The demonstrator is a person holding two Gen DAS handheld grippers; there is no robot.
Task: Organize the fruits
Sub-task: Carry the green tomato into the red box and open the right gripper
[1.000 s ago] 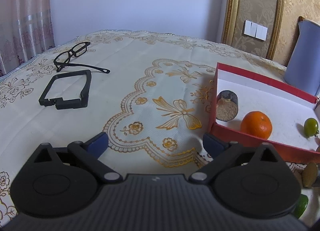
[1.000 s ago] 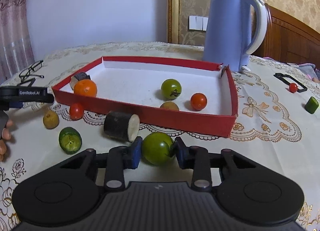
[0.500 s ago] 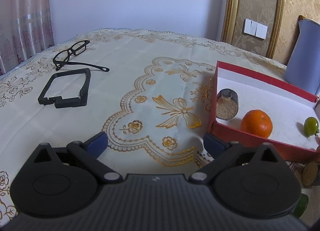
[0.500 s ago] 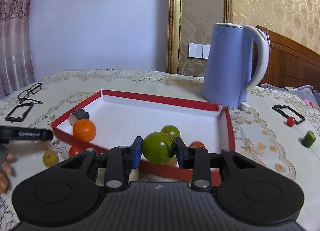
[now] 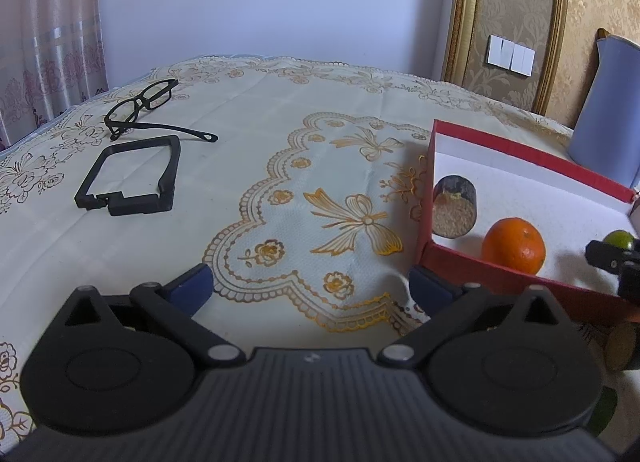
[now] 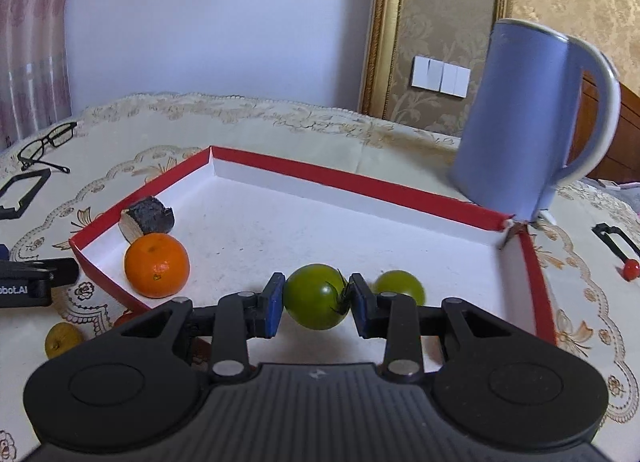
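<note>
My right gripper (image 6: 315, 304) is shut on a green tomato (image 6: 314, 296) and holds it over the near part of the red box (image 6: 360, 184). In the box lie an orange (image 6: 156, 264), a dark cut piece (image 6: 147, 217) and a second green tomato (image 6: 400, 287). My left gripper (image 5: 308, 286) is open and empty over the tablecloth, left of the box (image 5: 520, 150). The orange (image 5: 513, 245) and the cut piece (image 5: 455, 212) show in the left wrist view too. A yellow fruit (image 6: 62, 339) lies outside the box.
A blue kettle (image 6: 532, 118) stands behind the box at the right. Black glasses (image 5: 144, 102) and a black frame part (image 5: 132, 178) lie at the left of the table. A small red tomato (image 6: 631, 270) and a black part (image 6: 614, 240) lie at the far right.
My right gripper has lifted the green tomato off the cloth and carried it forward over the box's near wall. The left gripper has barely moved.
</note>
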